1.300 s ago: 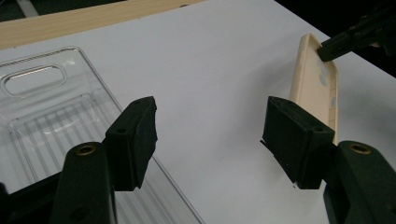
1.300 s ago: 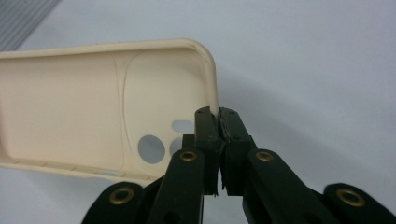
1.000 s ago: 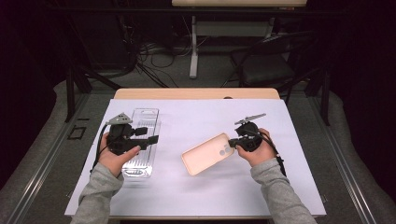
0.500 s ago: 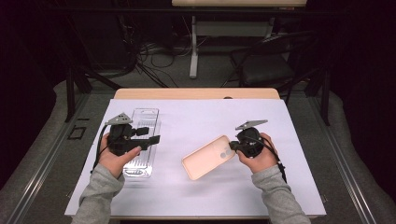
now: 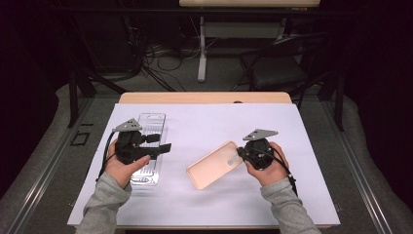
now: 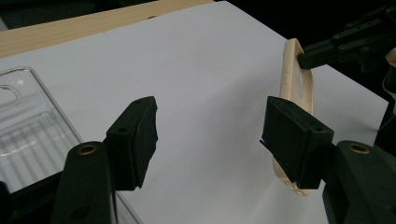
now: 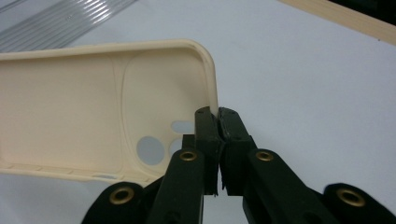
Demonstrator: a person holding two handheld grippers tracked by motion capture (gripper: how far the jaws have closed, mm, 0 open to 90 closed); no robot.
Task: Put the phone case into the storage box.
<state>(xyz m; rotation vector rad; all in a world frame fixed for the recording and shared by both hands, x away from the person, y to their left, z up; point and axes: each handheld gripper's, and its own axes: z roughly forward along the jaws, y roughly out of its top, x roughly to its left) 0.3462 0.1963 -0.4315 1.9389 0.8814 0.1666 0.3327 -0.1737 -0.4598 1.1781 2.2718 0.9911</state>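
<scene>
Right gripper [image 5: 239, 154] seen at the right of the worktop [image 5: 302, 195], fingers [image 7: 207, 135] pressed together on the rim of a cream phone case [image 5: 214, 165], at the corner next to its camera cutout. Case held open side up, tilted, its far end low over the white sheet near the middle of the worktop; impossible to tell whether that end touched the sheet. From the left gripper view, case seen edge-on and standing up off the surface, pinched at its top end by the other gripper's fingers.

Left gripper [image 5: 165, 146] held over the left part of the worktop, fingers [image 6: 135, 135] spread apart with nothing between them, pointed across towards the case and well apart from it. Directly beneath that gripper, a clear plastic tray [image 5: 151, 122] lying flat on the white sheet, ribbed along its length, running away from the person. Both hands wrapped around the gripper bodies, grey sleeves entering from the near edge.
</scene>
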